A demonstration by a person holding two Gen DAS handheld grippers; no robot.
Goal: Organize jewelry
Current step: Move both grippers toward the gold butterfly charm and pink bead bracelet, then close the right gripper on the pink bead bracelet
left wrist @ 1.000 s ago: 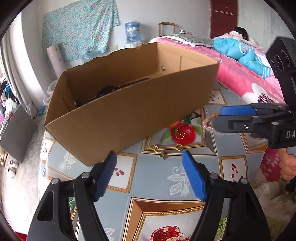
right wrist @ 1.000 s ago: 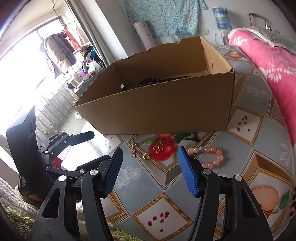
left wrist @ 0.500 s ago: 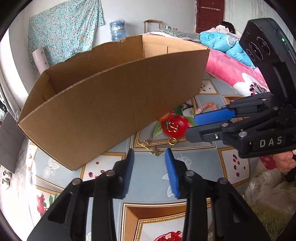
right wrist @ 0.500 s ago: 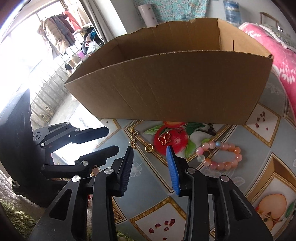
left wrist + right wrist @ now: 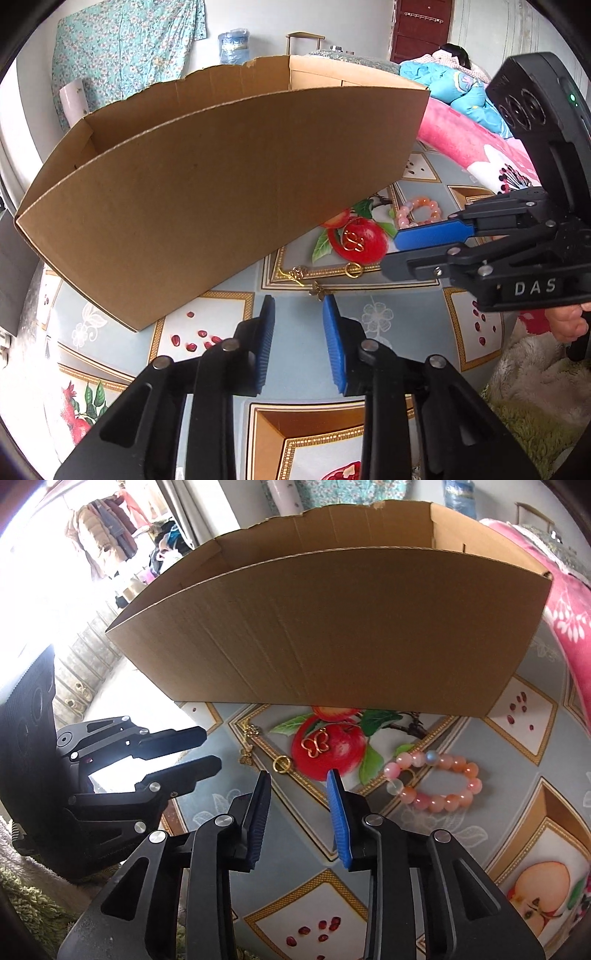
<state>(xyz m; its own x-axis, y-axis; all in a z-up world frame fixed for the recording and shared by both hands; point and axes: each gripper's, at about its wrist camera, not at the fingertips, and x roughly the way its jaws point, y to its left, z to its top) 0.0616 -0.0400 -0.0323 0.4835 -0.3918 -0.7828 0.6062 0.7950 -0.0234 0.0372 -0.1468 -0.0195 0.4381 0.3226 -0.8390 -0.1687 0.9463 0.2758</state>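
The box (image 5: 221, 192) fills the far side of the bench (image 5: 303, 332), its near wall running almost the full width, top open. In front of that wall lies a strip of patterned cloth, and all the jewelry sits there. The bed (image 5: 476, 147) closes off the right edge beyond the box.

Both tools point steeply down at the strip. The left tool (image 5: 298, 306) has its blue pads a narrow gap apart; they have just been closing, and nothing is between them. The right tool (image 5: 299, 779) comes in from the right, pads also a narrow gap apart after closing, nothing gripped. A hand (image 5: 567, 321) shows behind it.

The bracelet (image 5: 436, 779) of pink beads lies to the right, clear of the box. A gold butterfly (image 5: 316, 743) rests on the printed apple. A ring (image 5: 282, 765) lies just ahead of the right tool. The chain (image 5: 293, 274) trails near the box wall, and a small charm (image 5: 320, 292) sits right at the left tool's tips.
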